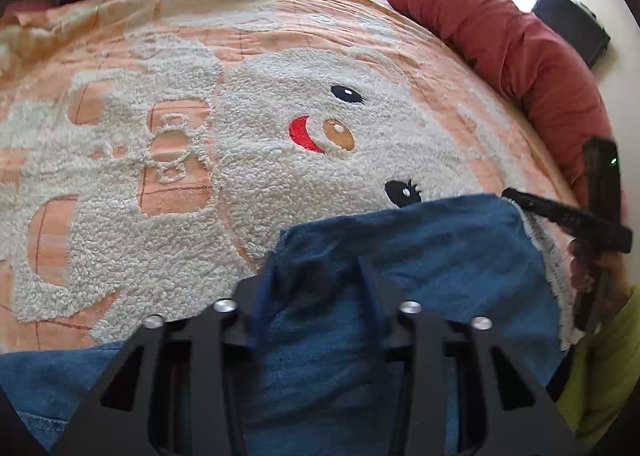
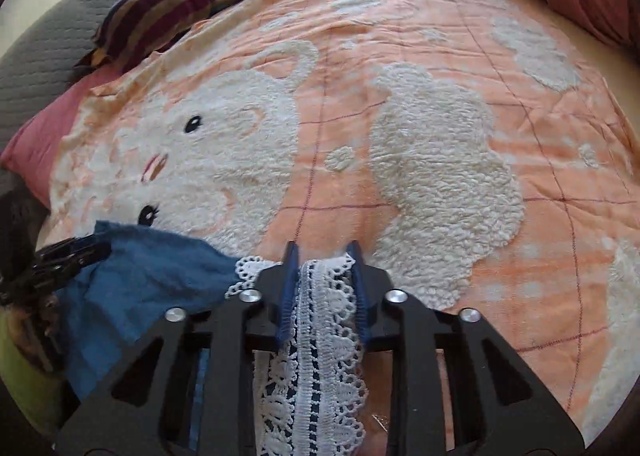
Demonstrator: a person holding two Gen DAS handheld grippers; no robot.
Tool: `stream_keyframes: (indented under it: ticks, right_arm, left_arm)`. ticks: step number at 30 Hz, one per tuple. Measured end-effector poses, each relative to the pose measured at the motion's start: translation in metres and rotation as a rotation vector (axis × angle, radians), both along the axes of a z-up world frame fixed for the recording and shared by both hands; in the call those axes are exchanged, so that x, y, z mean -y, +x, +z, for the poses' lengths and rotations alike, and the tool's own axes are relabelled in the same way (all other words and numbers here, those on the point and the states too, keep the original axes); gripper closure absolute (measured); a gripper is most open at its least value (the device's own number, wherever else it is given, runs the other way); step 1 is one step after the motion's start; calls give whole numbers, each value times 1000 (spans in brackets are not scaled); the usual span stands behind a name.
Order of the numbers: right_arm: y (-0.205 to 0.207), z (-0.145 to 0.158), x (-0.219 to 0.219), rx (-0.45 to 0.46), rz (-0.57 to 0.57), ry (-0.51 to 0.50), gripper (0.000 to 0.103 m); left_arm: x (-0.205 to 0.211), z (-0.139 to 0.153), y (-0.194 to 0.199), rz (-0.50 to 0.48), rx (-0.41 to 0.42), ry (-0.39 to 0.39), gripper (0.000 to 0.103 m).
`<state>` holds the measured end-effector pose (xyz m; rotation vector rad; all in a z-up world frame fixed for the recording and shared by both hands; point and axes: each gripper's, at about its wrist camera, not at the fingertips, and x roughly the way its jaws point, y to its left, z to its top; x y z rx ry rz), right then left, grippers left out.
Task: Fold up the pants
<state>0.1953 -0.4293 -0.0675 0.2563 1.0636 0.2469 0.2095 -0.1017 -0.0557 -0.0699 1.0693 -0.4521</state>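
Observation:
Blue denim pants with a white lace hem lie at the near edge of the bed. In the left wrist view my left gripper is shut on a bunched fold of the denim, which drapes over its fingers. In the right wrist view my right gripper is shut on the lace hem, which fills the gap between its blue pads. The two grippers hold the same edge of the pants side by side. The right gripper shows at the right of the left view, and the left gripper at the left of the right view.
A peach blanket with a fleecy white bear covers the bed. A red rolled bolster runs along one side, a striped pillow lies at the far end, and a dark box sits beyond. A yellow-green sleeve is near.

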Motion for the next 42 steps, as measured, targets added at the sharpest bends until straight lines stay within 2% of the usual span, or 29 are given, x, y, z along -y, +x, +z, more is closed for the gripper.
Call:
stream_keyframes:
  ticks: [1, 5, 7, 10, 12, 15, 16, 17, 18, 19, 23, 25, 26, 30, 32, 36, 42]
  right_arm:
    - [-4, 3, 1, 18, -3, 5, 94]
    - [-23, 30, 6, 147, -54, -19, 96]
    - [-23, 43, 0, 210, -59, -81, 97]
    - [-7, 39, -7, 194, -55, -157, 97]
    - [4, 24, -9, 130, -42, -188, 96]
    - [13, 2, -10, 53, -30, -221, 92]
    - [13, -2, -7, 42, -34, -206, 92]
    - [12, -2, -5, 44, -42, -188, 87]
    - [9, 1, 2, 53, -75, -177, 75]
    - [5, 5, 7, 66, -105, -174, 71]
    - [-29, 33, 34, 142, -212, -90, 68]
    - [-55, 50, 46, 167, -242, -37, 62]
    - [-69, 58, 47, 173, -232, -10, 58]
    - [-113, 64, 37, 140, -148, 10, 58]
    - [-135, 57, 22, 84, -66, -12, 58]
    - [-156, 43, 4, 11, -25, -78, 58]
    - [-162, 32, 2, -31, -24, -62, 63]
  left_arm:
    - [0, 2, -2, -3, 17, 13, 90]
    - [5, 20, -15, -15, 120, 52, 91]
    - [12, 25, -13, -18, 151, 82, 91]
    - [17, 19, -3, -5, 131, 106, 91]
    - [18, 9, 0, 1, 111, 117, 90]
    - [19, 0, -2, 11, 114, 134, 85]
    - [19, -1, -2, 14, 119, 134, 84]
    - [18, -2, -3, 16, 122, 132, 83]
    - [16, -1, -3, 20, 122, 124, 80]
    - [13, 1, -3, 31, 123, 117, 72]
    - [-1, 19, -19, 47, 168, 107, 63]
    - [-6, 33, -38, 35, 203, 105, 54]
    - [-7, 39, -50, 14, 213, 94, 53]
    - [2, 48, -104, -117, 246, 94, 50]
    - [11, 49, -134, -184, 265, 103, 50]
    - [27, 42, -179, -318, 257, 83, 50]
    - [43, 29, -198, -384, 250, 126, 50]
